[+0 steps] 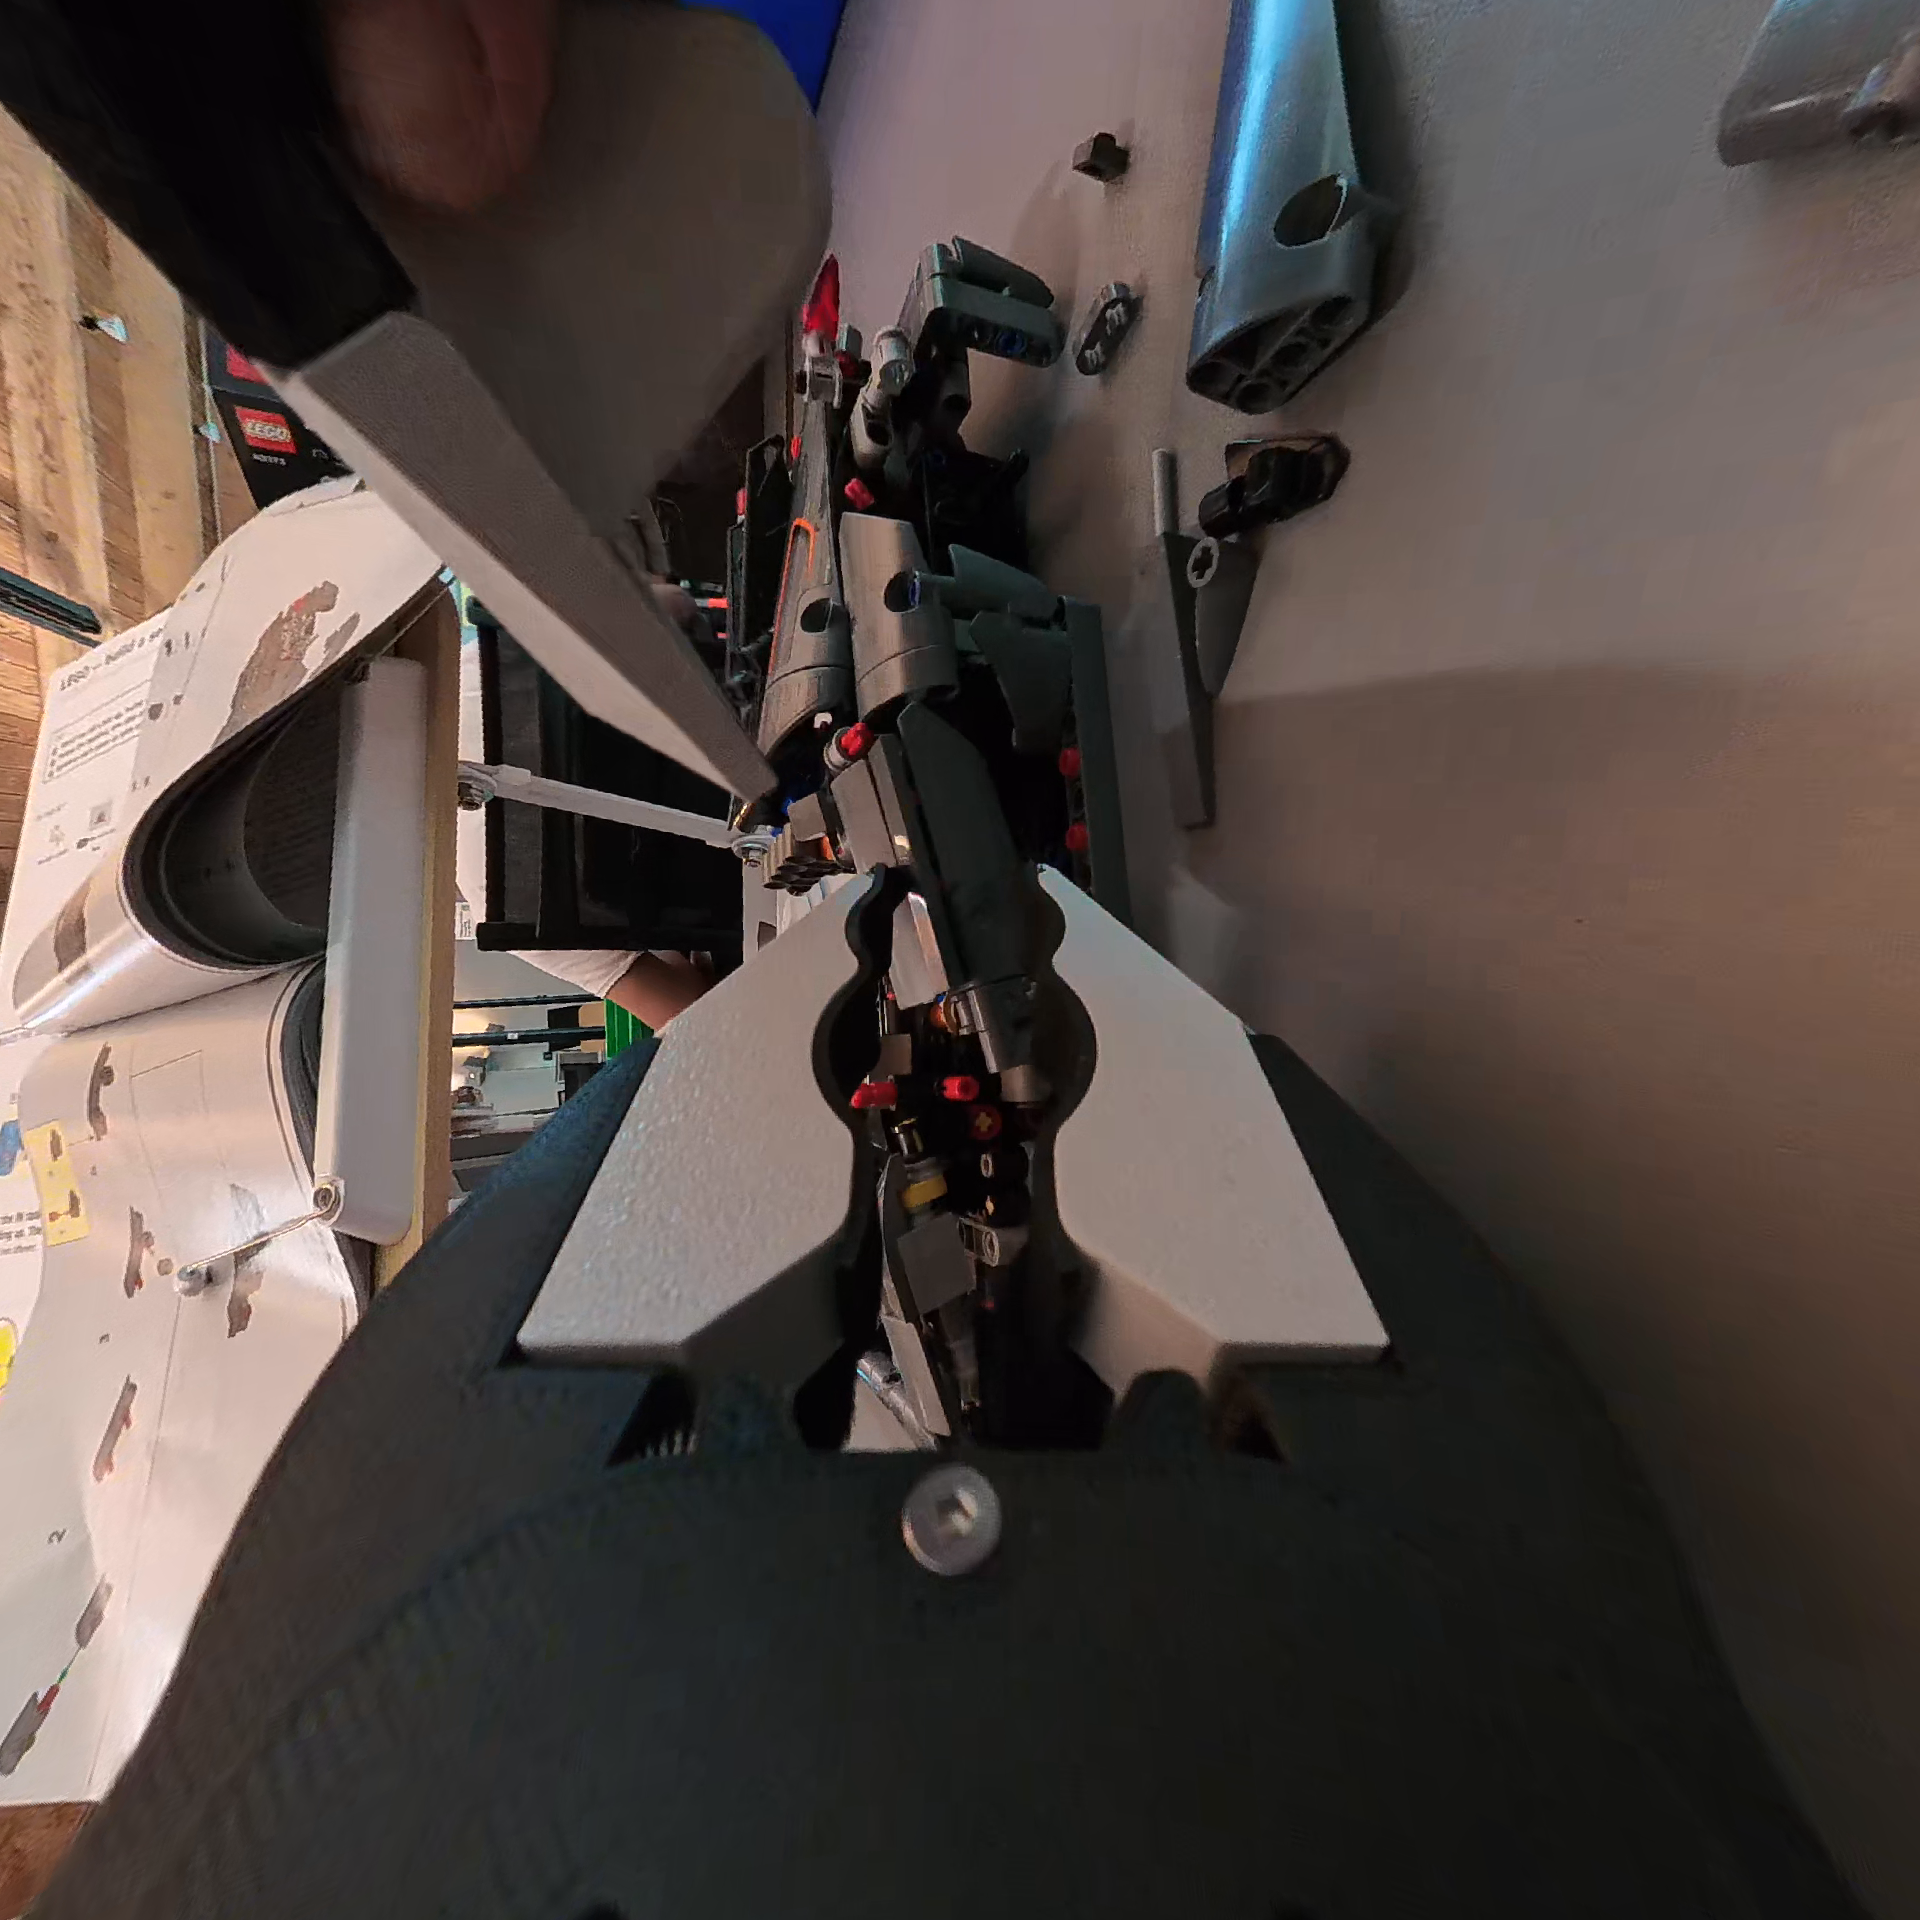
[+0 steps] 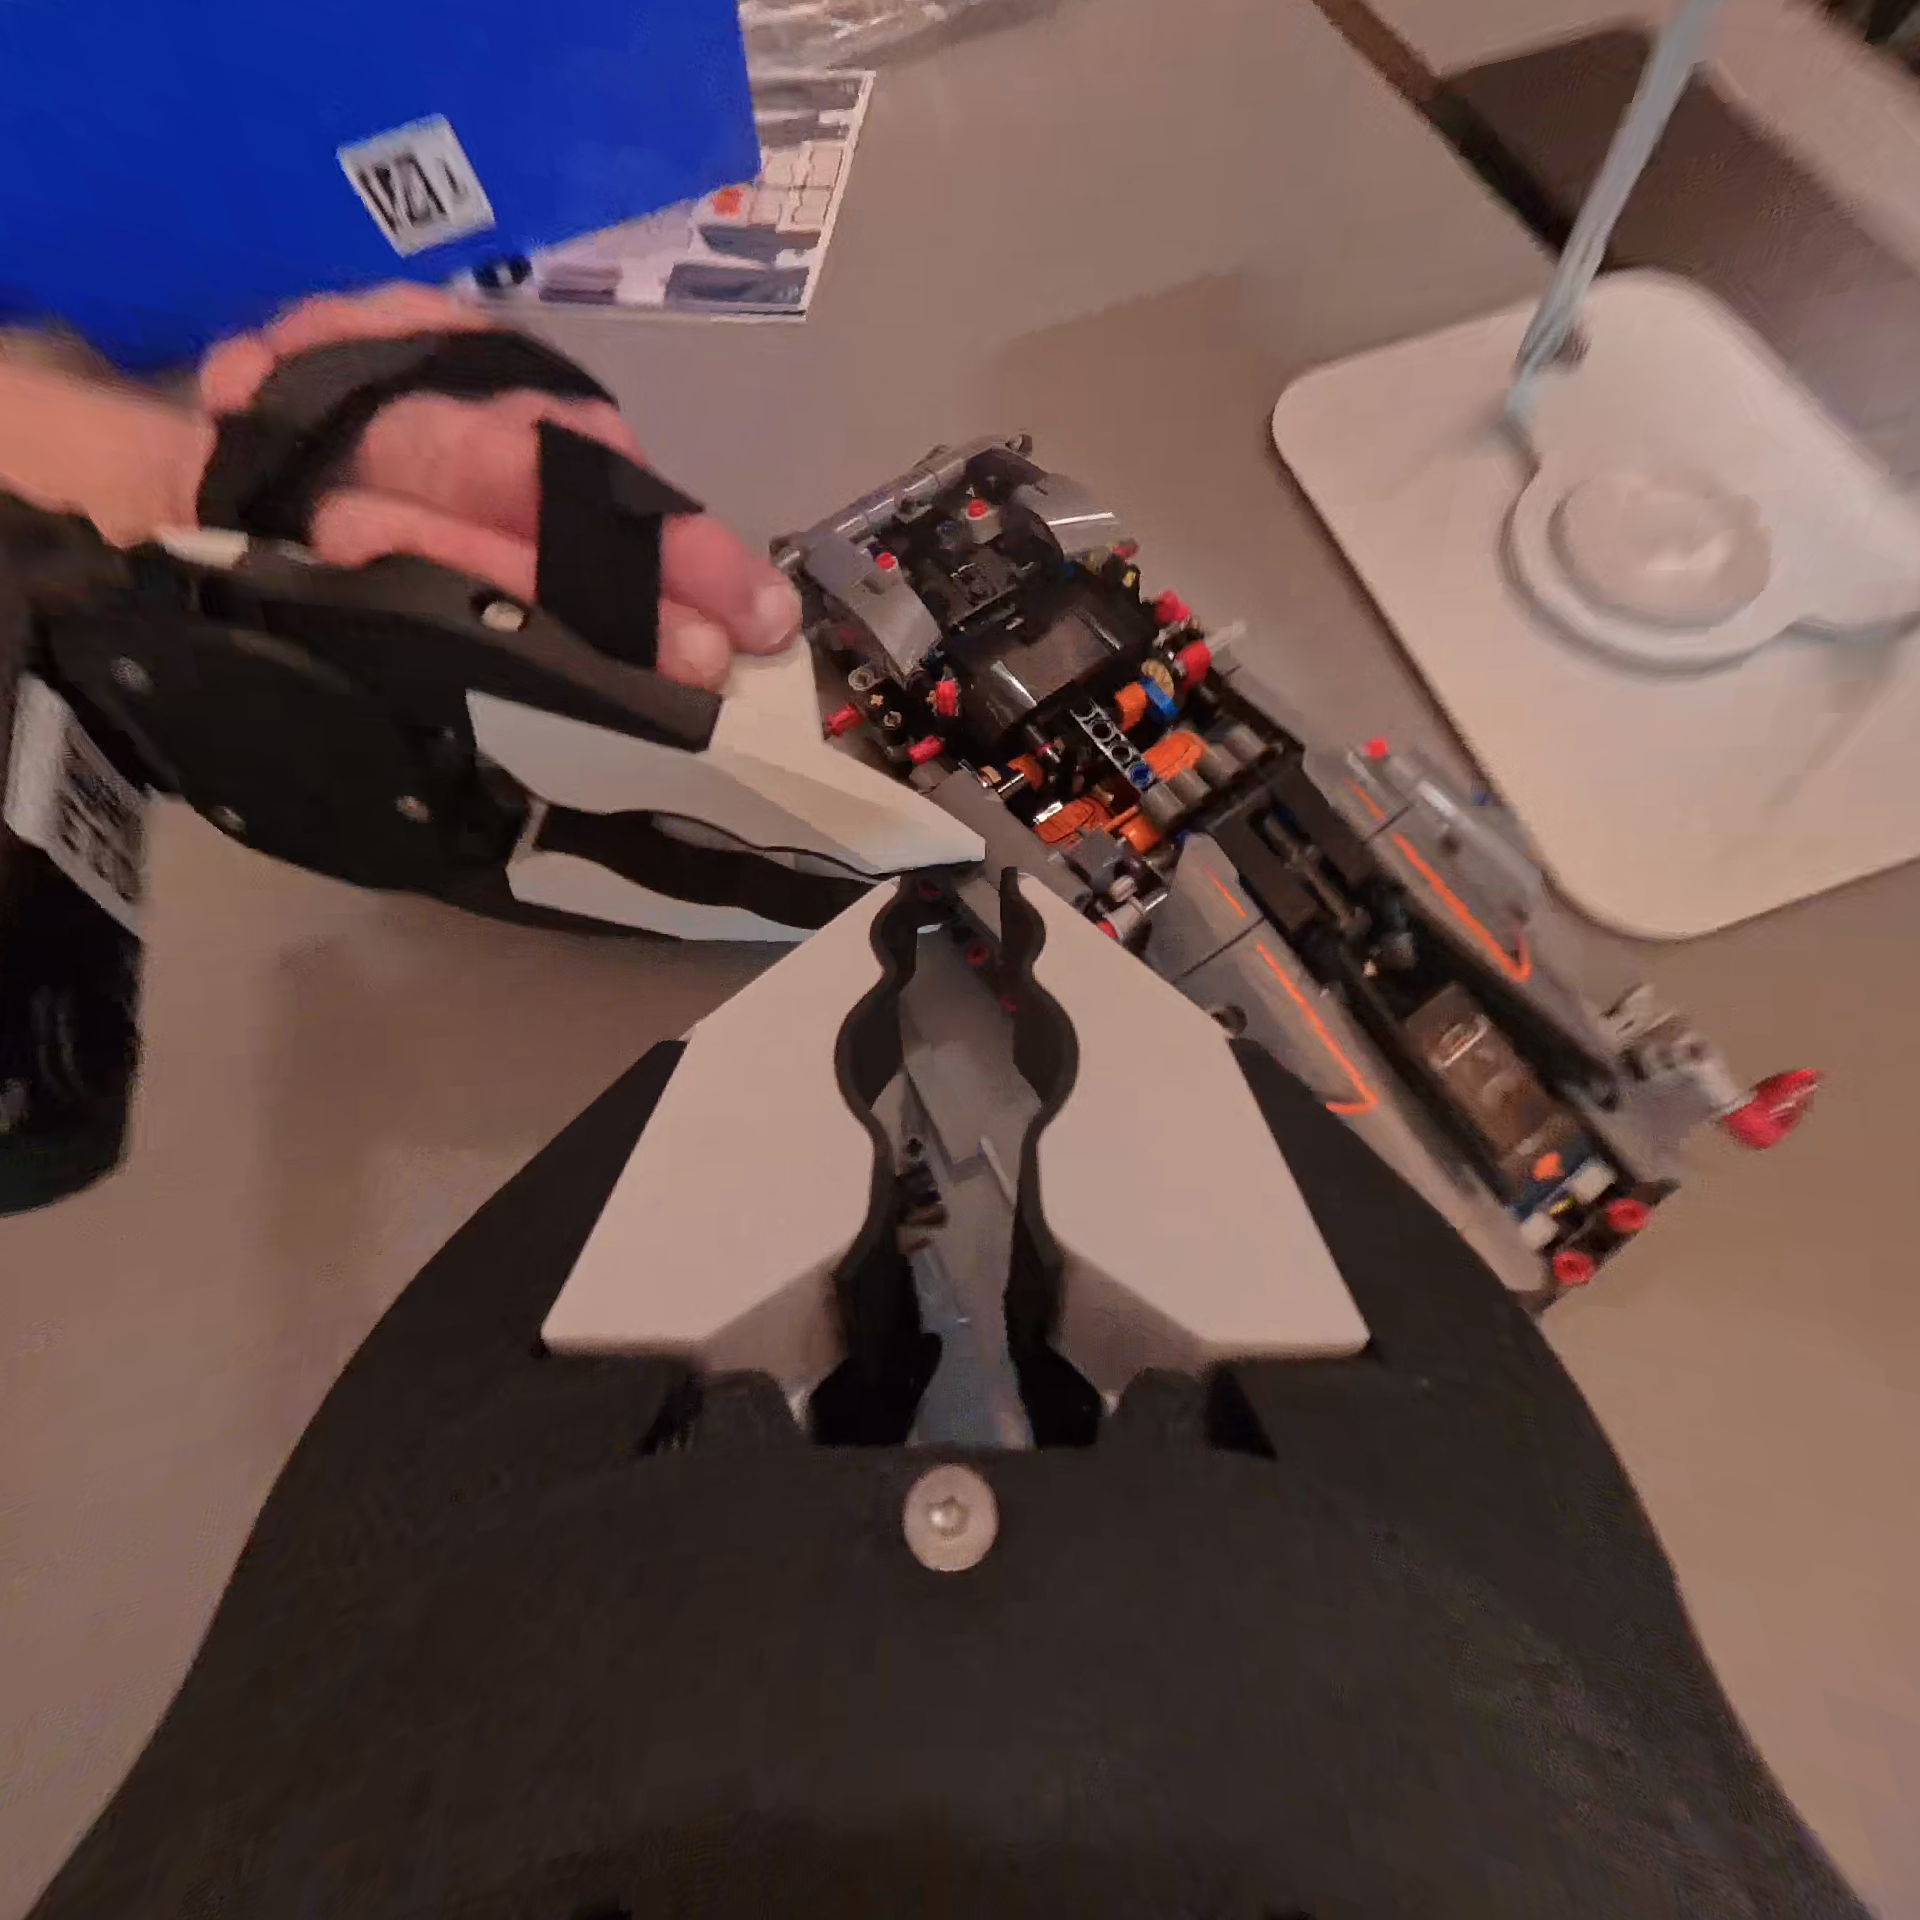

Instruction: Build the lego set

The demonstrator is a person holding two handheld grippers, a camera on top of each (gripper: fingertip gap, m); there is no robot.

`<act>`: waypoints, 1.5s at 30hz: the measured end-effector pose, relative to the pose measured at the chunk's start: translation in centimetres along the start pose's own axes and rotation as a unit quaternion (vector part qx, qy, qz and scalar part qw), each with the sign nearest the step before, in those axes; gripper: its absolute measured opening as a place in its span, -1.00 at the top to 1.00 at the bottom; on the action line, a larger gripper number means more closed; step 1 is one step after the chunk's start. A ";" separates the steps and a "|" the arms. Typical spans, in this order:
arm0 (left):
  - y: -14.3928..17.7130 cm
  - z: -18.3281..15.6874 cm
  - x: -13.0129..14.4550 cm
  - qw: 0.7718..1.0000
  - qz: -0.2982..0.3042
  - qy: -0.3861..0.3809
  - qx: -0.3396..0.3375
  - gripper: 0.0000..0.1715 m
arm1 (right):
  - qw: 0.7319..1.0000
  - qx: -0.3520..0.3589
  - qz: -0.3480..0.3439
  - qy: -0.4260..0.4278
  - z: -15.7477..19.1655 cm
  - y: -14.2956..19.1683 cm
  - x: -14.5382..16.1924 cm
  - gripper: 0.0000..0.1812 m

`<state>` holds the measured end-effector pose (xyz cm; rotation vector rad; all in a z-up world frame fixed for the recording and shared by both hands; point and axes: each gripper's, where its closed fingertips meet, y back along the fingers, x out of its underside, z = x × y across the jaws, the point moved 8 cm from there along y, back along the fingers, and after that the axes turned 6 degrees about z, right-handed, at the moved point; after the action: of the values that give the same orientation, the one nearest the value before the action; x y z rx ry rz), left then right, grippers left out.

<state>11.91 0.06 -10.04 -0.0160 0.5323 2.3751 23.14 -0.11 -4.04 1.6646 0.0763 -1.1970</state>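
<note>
The half-built grey, black and orange brick car model (image 2: 1195, 831) lies on the pale grey surface (image 2: 416, 1091), just beside the white square lamp base (image 2: 1621, 727), and both tools are clamped onto its near end. The left hand-held gripper (image 1: 961, 904) is pinching the model's dark grey nose section, which runs back between its white fingers (image 1: 727, 1143). The right hand-held gripper (image 2: 951, 904) is closed on a grey panel strip along the model's side; the left tool's tips meet the model right beside that spot.

Beyond the model from the lamp base, loose pieces wait: a large silver-grey curved body panel (image 1: 1288, 208), a grey wedge-shaped panel piece (image 1: 1205, 634) and a small black connector (image 1: 1273, 483). The open white instruction booklet (image 1: 156, 987) sits off to the model's other side.

The risk here, as I judge it, is opposing force. Two grips this close together can twist or pry the nose panel off its red pins (image 1: 961, 1088) if the hands pull at different angles. A slip could also sweep the model into the loose pieces and scatter them. The right view is motion-blurred, so exact contact there is hard to confirm.
</note>
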 end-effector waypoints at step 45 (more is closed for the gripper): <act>-0.2 -0.1 -0.2 1.000 0.000 -0.005 -0.026 0.88 | 0.861 0.308 0.054 0.400 2.6 -3.5 3.2 0.92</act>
<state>12.13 -0.01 -10.19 -0.0283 0.4650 2.3883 21.02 -1.97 -8.73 2.6137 0.1189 -0.3639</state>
